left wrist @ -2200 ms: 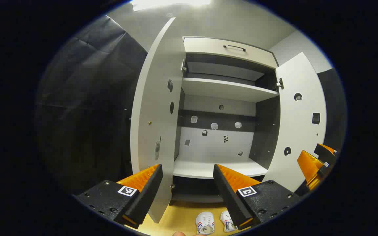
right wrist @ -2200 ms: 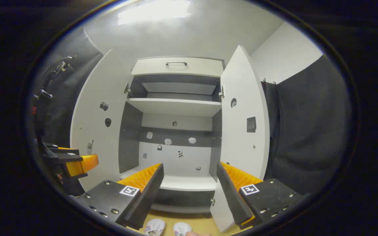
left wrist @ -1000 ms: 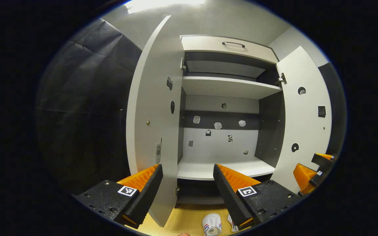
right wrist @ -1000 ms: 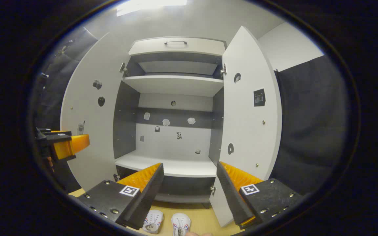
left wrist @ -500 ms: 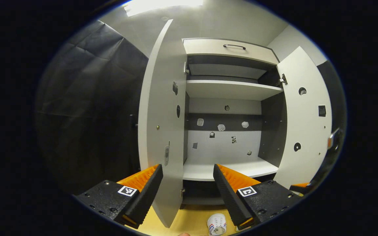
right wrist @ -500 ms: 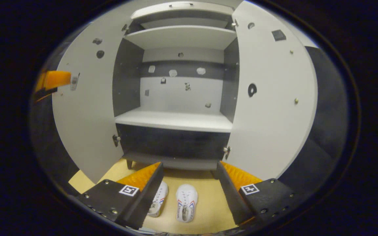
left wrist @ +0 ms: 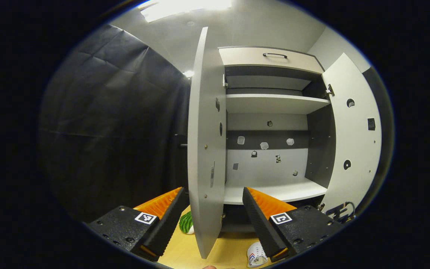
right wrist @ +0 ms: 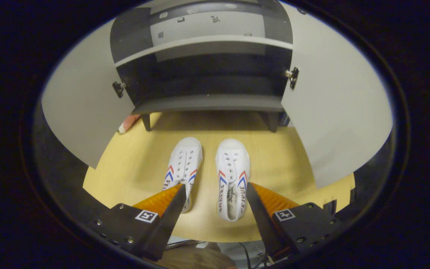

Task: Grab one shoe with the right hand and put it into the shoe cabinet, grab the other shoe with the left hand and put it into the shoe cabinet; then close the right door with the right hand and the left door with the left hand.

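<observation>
black wedge-shaped finger mounts on left gripper and right gripper, ribbed pads, silver screws, square black-and-white marker tags.

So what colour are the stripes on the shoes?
Red and blue chevrons on white shoes, clearest in the right gripper view.

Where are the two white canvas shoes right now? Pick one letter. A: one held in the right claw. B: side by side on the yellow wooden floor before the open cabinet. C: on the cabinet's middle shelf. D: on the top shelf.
B: the two white canvas shoes lie side by side on the yellow wooden floor, before the open white shoe cabinet; the right claw hangs open above them.
</observation>
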`<action>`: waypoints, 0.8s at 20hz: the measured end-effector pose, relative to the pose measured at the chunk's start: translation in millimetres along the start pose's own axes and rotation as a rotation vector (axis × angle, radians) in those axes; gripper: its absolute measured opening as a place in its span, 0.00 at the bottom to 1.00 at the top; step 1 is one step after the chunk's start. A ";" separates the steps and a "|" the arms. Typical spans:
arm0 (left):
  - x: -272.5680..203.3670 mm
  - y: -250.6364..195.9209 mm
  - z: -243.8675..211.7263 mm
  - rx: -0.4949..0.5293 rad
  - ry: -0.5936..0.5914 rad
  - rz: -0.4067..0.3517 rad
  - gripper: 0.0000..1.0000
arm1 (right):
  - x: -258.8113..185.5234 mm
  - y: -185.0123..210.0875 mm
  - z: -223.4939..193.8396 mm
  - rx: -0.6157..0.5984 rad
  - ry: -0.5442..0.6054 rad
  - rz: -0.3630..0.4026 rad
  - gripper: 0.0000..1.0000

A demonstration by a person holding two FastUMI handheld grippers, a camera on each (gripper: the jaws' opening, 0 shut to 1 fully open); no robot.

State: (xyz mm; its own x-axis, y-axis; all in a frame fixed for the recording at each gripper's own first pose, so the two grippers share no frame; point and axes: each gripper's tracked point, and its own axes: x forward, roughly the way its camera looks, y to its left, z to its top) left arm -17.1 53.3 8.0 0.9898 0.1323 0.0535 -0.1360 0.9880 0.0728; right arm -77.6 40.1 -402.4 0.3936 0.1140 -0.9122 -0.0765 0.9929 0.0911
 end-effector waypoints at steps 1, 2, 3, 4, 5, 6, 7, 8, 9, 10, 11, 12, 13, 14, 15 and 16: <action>-1.2 2.9 -1.3 -0.002 0.004 0.009 0.92 | 8.9 1.6 -10.6 0.000 0.039 0.008 0.98; -1.7 5.8 -2.7 -0.001 0.010 0.019 0.92 | 16.6 3.7 -19.5 0.001 0.070 0.017 0.98; -2.1 8.6 -3.5 0.003 0.013 0.029 0.92 | 24.0 6.4 -25.9 0.003 0.095 0.026 0.98; -3.2 11.8 -3.7 0.007 0.014 0.039 0.95 | 27.2 7.2 -30.7 0.006 0.114 0.032 0.85; -3.6 14.6 -3.1 0.010 0.013 0.049 0.95 | 33.3 6.5 -34.8 0.004 0.129 0.027 0.80; -4.6 16.9 -2.8 0.013 0.012 0.057 0.95 | 39.8 4.2 -38.6 -0.004 0.141 0.016 0.75; -5.3 18.2 -2.0 0.015 0.010 0.063 0.95 | 44.5 3.9 -40.0 -0.012 0.148 0.013 0.78; -5.2 19.6 -2.2 0.018 0.008 0.070 0.95 | 50.2 3.2 -39.8 -0.021 0.154 0.008 0.80; -4.5 21.1 -2.0 0.021 0.008 0.075 0.95 | 55.7 0.3 -42.7 -0.034 0.157 0.000 0.81; -4.0 21.9 -2.7 0.023 0.008 0.079 0.95 | 59.7 2.0 -44.0 -0.039 0.170 0.005 0.75; -3.7 22.0 -3.1 0.025 0.009 0.082 0.95 | 65.0 2.8 -46.6 -0.044 0.184 0.008 0.72; -3.3 22.0 -3.2 0.026 0.009 0.084 0.92 | 70.8 3.1 -47.8 -0.052 0.195 0.010 0.70; -2.6 21.9 -3.2 0.026 0.011 0.086 0.92 | 78.8 4.0 -51.4 -0.064 0.201 0.011 0.70; -1.4 21.8 -4.0 0.027 0.011 0.087 0.92 | 77.5 2.3 -53.7 -0.080 0.212 -0.002 0.66; -0.3 21.3 -3.5 0.028 0.011 0.090 0.92 | 79.5 4.5 -53.4 -0.087 0.218 0.014 0.58; 0.0 21.9 -4.0 0.028 0.011 0.091 0.92 | 90.8 -2.3 -58.7 -0.102 0.221 -0.007 0.59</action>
State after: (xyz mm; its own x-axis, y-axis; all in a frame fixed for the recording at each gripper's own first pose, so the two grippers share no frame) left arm -19.9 75.3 5.5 0.9737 0.2221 0.0506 -0.2261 0.9693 0.0962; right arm -95.5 46.1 -508.8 0.1855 0.0860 -0.9789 -0.1714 0.9837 0.0539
